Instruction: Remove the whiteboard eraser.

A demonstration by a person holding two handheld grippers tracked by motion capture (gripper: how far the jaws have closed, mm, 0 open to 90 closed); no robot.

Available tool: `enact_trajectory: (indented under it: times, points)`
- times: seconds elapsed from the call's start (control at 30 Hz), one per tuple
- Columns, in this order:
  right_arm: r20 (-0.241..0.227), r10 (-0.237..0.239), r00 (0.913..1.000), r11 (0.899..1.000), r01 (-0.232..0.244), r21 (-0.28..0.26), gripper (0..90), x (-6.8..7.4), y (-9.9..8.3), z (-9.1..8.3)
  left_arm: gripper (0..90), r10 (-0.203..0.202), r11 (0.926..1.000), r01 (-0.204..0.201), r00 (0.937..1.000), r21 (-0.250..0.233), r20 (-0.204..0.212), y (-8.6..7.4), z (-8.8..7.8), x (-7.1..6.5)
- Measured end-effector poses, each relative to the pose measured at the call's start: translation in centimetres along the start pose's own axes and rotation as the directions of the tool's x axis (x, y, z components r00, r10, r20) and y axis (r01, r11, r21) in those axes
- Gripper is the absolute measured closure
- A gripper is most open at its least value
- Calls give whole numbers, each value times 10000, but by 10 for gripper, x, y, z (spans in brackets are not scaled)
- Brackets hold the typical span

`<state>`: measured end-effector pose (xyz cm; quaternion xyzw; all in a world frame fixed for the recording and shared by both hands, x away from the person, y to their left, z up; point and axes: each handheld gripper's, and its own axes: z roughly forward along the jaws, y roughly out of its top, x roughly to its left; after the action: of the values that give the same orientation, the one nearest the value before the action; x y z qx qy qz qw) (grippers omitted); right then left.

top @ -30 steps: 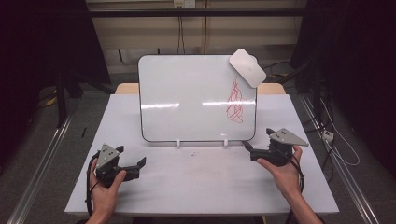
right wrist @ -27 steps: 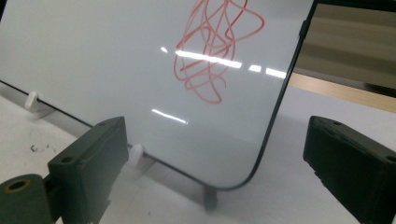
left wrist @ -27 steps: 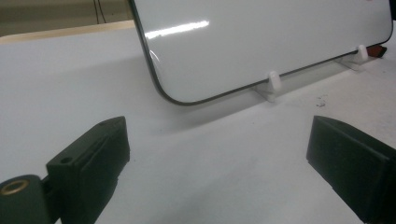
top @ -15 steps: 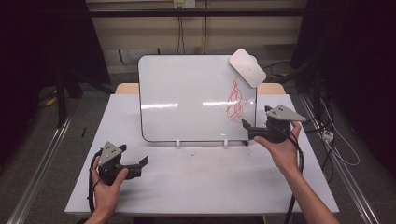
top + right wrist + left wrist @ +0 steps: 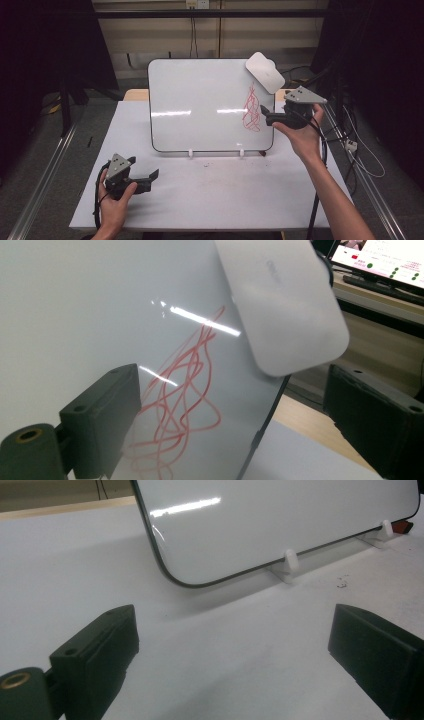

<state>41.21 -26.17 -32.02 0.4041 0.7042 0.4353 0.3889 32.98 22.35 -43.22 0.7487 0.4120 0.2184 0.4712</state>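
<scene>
**Eraser untouched, red scribble intact as right gripper nears the board**

Whiteboard work stands at its opening stage. A white, round-cornered whiteboard with a thin dark rim point(image 5: 200, 105) stands propped on small white clip feet point(image 5: 291, 560) on the white table point(image 5: 210, 195). Near the whiteboard's right edge, a tangle of red marker scribble point(image 5: 251, 111) is whole, with no wiped streak through it. At the whiteboard's upper right corner, a flat white rounded-rectangle eraser pad point(image 5: 264, 72) sits against the surface, overhanging the rim.

Just to the right of the whiteboard, level with the scribble, the right gripper point(image 5: 264, 111) is held up in the person's right hand point(image 5: 300, 135), its black jaws spread wide and holding nothing. The right gripper view looks between those jaws at the scribble point(image 5: 185, 405), with the eraser pad point(image 5: 285, 305) above it and apart from the jaws.

In front of the whiteboard's lower left corner, the left gripper point(image 5: 152, 176) rests low over the table in the person's left hand point(image 5: 116, 202), its jaws likewise spread and empty.

Judged from this, nothing is wiped yet: taking hold of the eraser pad and clearing the red marks are both left to do.
</scene>
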Motion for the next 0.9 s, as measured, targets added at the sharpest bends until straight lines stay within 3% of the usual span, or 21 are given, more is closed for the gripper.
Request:
enact_trajectory:
  times: [0.23,0.53,0.7,0.9]
  points:
    - [309,-500,9983,9987,502,-58,98,-7,22,15,58,-25,10000,25,10000,-90,-52,1,-3,2]
    - [632,-1002,9930,9949,996,130,135,-15,35,34,59,-17,10000,17,10000,-96,8,2,-1,2]
    - [795,-1645,9832,9861,1621,364,143,-16,47,40,58,67,10000,-67,10000,-41,65,3,0,0]
    - [785,-2005,9765,9788,1964,575,164,-17,57,51,58,58,10000,-58,9999,25,85,1,-1,-1]
